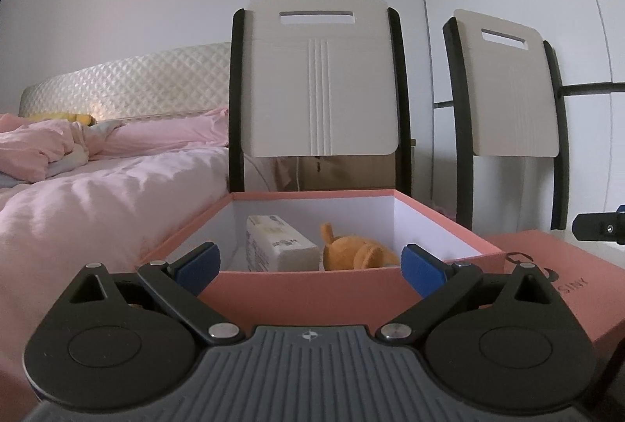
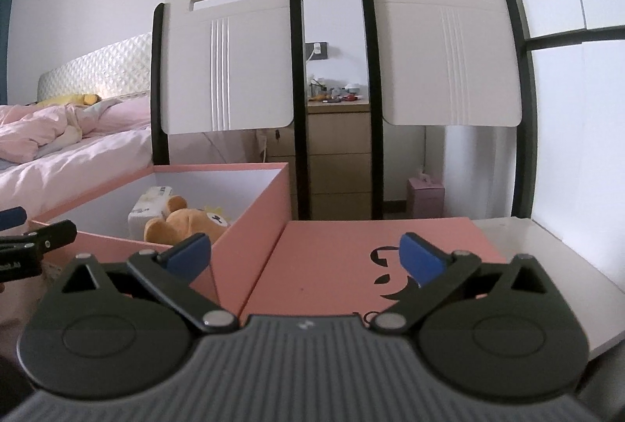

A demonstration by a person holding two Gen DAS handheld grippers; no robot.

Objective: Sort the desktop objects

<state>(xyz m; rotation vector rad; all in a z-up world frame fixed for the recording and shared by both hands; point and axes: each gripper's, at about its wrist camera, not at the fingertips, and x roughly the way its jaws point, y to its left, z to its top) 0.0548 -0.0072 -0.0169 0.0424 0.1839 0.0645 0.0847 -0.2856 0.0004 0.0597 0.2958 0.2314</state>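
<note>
Two claws are spread wide and hold nothing. The left claw (image 1: pixel 310 265) waits at the box (image 1: pixel 273 283), where the bear (image 1: pixel 353 252) and pack (image 1: pixel 279 242) lie. The right claw (image 2: pixel 306 258) hangs over the lid (image 2: pixel 351 254). Next, pinch the lid's edge gently and keep it flat.

Box (image 1: pixel 304 285) – salmon pink outside, white inside. Lid (image 2: pixel 351 254) – same pink, black logo print. Bear (image 2: pixel 183 222) orange-brown, pale face with dark marks. Tissue pack (image 1: pixel 273 246) white, small yellow-grey print. Gripper pads (image 2: pixel 191 250) blue, arms black, ribbed grey housing. Chairs (image 2: pixel 226 50) cream backs, three vertical white stripes, black frames. Bed (image 1: pixel 97 195) – pink bedding, cream quilted diamond headboard. Drawers (image 2: pixel 338 148) light wood. Table (image 2: pixel 547 265) white.
</note>
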